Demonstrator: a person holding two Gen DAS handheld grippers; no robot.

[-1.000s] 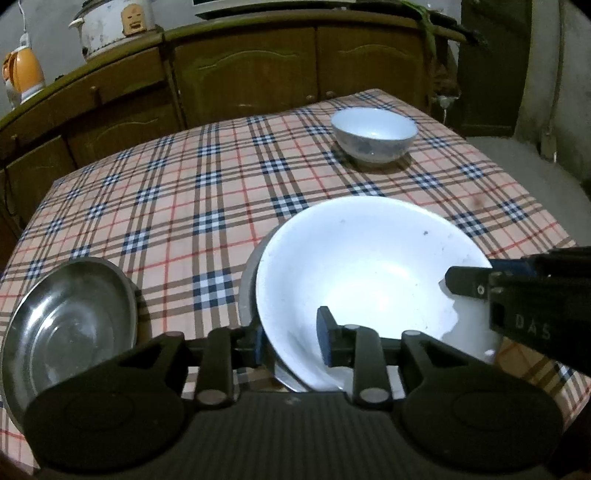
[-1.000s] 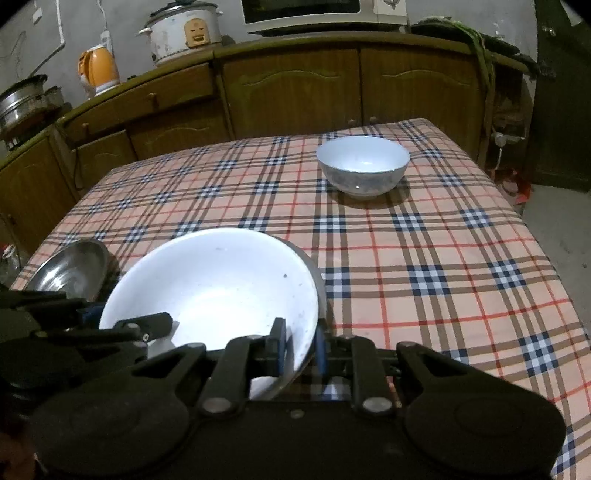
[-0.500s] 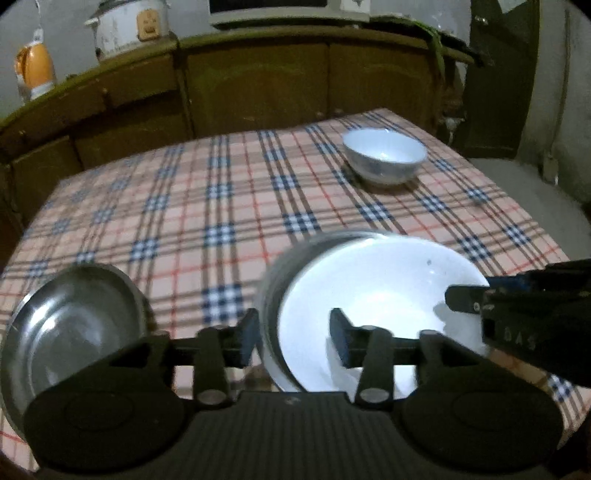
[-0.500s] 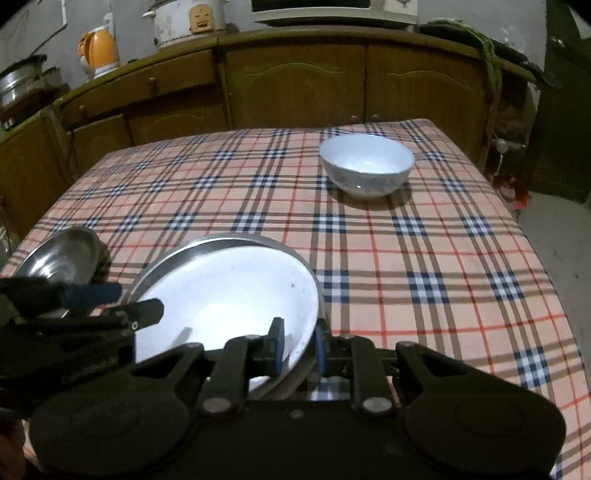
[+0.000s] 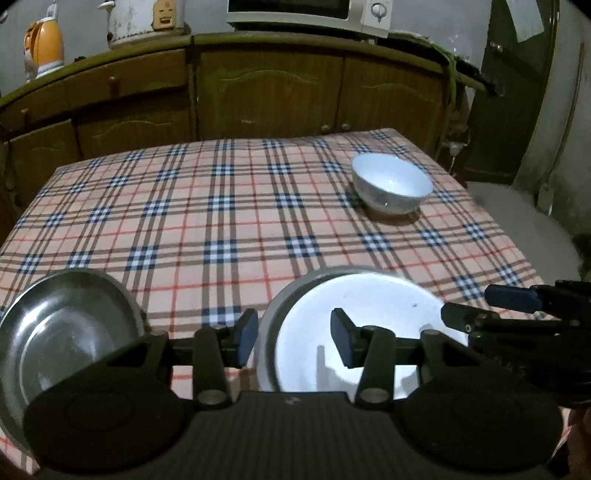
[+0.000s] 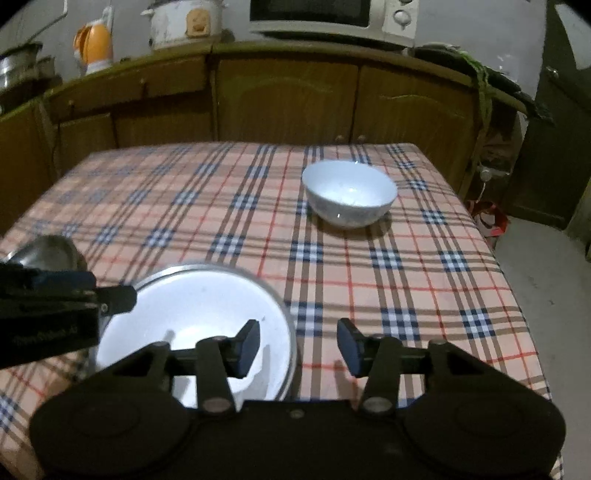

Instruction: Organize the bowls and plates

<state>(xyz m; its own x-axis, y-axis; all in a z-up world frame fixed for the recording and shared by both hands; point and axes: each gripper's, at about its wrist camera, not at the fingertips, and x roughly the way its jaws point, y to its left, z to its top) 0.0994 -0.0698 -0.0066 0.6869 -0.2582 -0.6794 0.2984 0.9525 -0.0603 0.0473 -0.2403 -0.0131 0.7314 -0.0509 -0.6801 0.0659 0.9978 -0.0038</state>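
A large white bowl [image 5: 369, 325] sits inside a steel plate [image 5: 284, 299] at the table's near edge; it also shows in the right wrist view [image 6: 192, 317] within the steel rim [image 6: 258, 280]. My left gripper [image 5: 293, 341] is open, its jaws astride the left rim, holding nothing. My right gripper [image 6: 297, 345] is open astride the right rim, holding nothing. A steel dish [image 5: 62, 332] lies at the near left, also in the right wrist view [image 6: 44, 251]. A small white bowl [image 5: 391, 188] stands at the far right, also in the right wrist view [image 6: 349, 195].
The table has a plaid cloth [image 5: 221, 221]. Wooden cabinets [image 5: 266, 92] run behind it, with a kettle [image 5: 42, 46], a rice cooker [image 5: 144, 18] and a microwave [image 6: 332, 16] on top. The floor [image 6: 546, 280] drops away to the right.
The white bowl was lowered into the steel plate. My right gripper opened and let go of its rim; my left gripper opened wider. Both pulled back and up.
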